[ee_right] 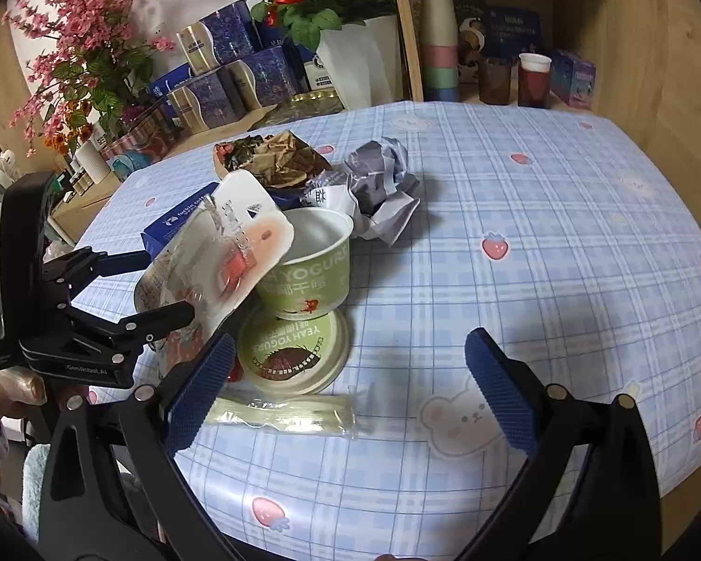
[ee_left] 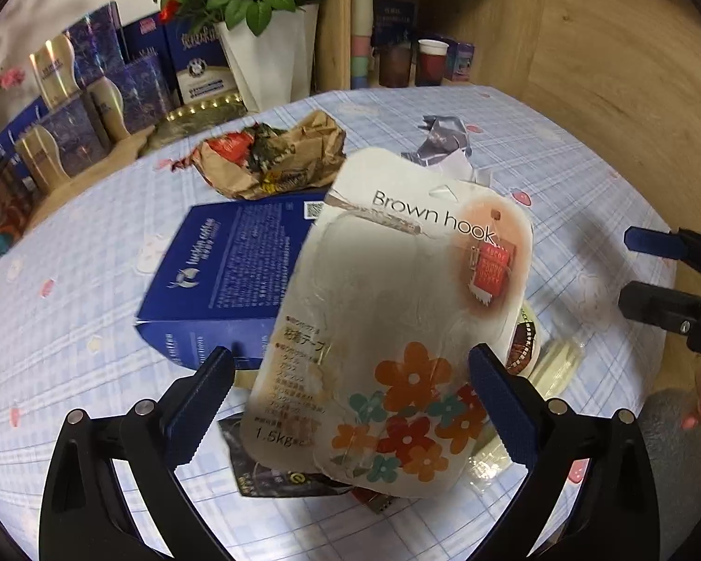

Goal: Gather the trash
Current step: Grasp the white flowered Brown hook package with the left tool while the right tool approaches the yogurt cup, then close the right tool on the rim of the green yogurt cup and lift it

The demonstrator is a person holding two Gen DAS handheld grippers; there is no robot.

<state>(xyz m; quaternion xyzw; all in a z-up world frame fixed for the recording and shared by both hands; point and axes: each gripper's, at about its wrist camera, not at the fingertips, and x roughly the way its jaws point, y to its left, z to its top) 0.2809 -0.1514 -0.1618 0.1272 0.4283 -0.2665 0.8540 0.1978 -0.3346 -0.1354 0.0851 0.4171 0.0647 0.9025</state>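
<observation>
A white "Brown hook" blister card (ee_left: 397, 327) with printed flowers stands tilted between the fingers of my left gripper (ee_left: 350, 397), which is open. In the right wrist view the blister card (ee_right: 219, 252) leans against the rim of a green yogurt cup (ee_right: 308, 276), with the left gripper (ee_right: 163, 285) around its lower end. Under the card lie a blue box (ee_left: 229, 271) and a black wrapper (ee_left: 266, 472). My right gripper (ee_right: 350, 388) is open and holds nothing, just above the yogurt lid (ee_right: 294, 350) and a clear plastic packet (ee_right: 285, 413).
A crumpled brown paper bag (ee_right: 275, 159) and crumpled grey-white paper (ee_right: 378, 177) lie behind the cup. A flower pot (ee_right: 355, 61), stacked boxes (ee_right: 219, 84) and cups (ee_right: 532, 79) line the back. A wooden wall (ee_right: 668, 93) borders the right side of the checked tablecloth (ee_right: 537, 257).
</observation>
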